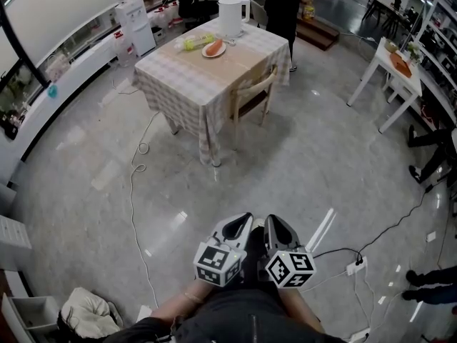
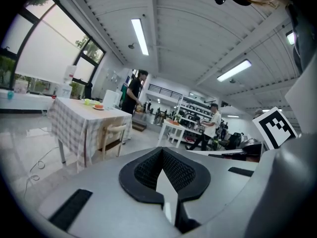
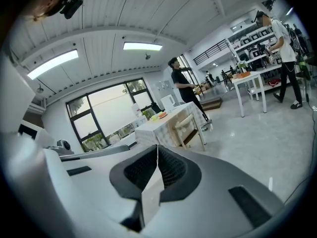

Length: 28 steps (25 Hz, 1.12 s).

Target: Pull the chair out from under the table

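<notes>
I stand well apart from the chair [image 1: 253, 95] under the bench [image 1: 193, 77]. Left gripper [image 1: 240, 224] and right gripper [image 1: 275, 225] have fingers pressed together (holding nothing). Next I must walk closer.

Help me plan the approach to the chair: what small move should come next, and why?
Probably step forward toward the chair, which sits tucked under the table well ahead. The left gripper and right gripper are both shut, empty and far from its backrest, so closing that gap seems to come first.
</notes>
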{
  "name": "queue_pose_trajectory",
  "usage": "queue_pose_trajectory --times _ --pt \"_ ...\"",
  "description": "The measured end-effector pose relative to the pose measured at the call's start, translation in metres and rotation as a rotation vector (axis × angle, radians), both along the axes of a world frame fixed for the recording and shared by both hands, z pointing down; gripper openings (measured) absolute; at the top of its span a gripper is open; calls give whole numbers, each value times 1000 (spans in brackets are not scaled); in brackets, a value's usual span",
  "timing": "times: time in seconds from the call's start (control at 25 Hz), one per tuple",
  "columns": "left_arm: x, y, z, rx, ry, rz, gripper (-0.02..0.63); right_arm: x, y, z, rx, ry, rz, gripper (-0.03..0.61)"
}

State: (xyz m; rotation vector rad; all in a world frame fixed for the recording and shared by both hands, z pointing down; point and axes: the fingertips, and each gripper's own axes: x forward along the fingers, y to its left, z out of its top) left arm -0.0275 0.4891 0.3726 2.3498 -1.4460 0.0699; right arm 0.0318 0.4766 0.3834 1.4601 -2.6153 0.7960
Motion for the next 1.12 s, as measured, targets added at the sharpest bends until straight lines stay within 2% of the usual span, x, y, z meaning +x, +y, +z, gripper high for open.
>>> queue_pose_trajectory --times 0.28,0.68,1.12 --pt "12 -58 -6 -4 6 -17 9 12 -54 -6 -9 9 -18 12" --pt "33 -159 -9 7 -10 -48 9 37 -162 -10 5 1 -31 12" --pt "53 -223 -8 5 -24 -95 9 57 -233 -10 7 -19 -65 12"
